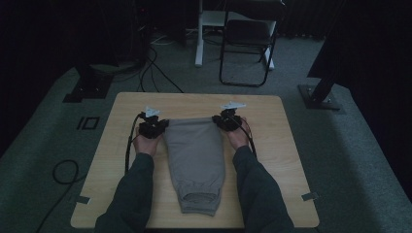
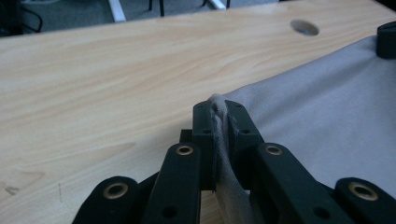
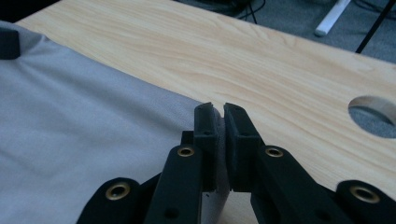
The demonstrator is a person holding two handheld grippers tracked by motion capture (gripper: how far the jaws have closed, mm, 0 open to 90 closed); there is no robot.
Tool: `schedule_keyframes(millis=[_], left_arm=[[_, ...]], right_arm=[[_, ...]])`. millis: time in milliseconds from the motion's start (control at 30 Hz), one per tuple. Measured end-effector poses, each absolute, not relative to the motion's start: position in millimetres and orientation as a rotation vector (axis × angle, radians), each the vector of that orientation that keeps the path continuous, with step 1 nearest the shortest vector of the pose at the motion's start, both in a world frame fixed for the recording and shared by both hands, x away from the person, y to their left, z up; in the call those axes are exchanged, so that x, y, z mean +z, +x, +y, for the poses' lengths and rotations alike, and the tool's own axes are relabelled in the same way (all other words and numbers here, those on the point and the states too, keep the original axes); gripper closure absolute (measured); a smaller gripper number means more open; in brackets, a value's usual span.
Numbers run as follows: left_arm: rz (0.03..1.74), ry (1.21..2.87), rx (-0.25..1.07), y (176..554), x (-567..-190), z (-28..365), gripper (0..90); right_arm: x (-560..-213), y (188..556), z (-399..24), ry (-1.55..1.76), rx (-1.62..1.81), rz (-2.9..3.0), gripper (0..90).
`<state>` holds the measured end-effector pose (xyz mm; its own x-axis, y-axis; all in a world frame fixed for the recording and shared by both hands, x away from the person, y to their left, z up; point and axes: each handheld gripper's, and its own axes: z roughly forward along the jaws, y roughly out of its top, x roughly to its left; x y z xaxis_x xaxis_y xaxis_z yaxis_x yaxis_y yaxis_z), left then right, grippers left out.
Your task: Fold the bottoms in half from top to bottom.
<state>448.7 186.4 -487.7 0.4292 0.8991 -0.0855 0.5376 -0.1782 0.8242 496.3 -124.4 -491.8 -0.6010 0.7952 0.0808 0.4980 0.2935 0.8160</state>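
**Both grippers pinch the garment's far corners**

The left gripper (image 1: 154, 127) clamps the grey garment (image 1: 196, 155) at its far left corner. The garment lies mid-tabletop (image 1: 272, 194), its cuff toward the near edge. The right gripper (image 1: 225, 120) clamps its far right corner.

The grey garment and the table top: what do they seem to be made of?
Grey garment: probably soft knit cotton jersey, matte; it bunches between the jaws and has a gathered hem. Table top: pale wood or wood-look laminate, smooth, with printed-looking grain and a round hole.
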Motion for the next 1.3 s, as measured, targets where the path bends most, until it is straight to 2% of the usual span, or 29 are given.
schedule_keyframes(millis=[267,700,1100,1300], left_arm=[[1.153,1.835,0.566,425.3,-474.8,185.8,84.4],[1.024,1.876,0.522,359.4,-476.6,185.8,84.3],[1.017,2.042,0.359,316.7,-525.6,172.8,84.1],[1.048,2.1,0.373,319.0,-538.1,167.7,84.1]], right_arm=[[-478.6,472.2,-131.9,1.063,1.266,2.229,85.2],[-480.9,412.6,-151.6,0.954,1.296,2.292,85.1],[-524.4,363.9,-154.0,0.943,1.172,2.48,84.8],[-542.6,360.3,-150.8,0.952,1.111,2.53,84.6]])
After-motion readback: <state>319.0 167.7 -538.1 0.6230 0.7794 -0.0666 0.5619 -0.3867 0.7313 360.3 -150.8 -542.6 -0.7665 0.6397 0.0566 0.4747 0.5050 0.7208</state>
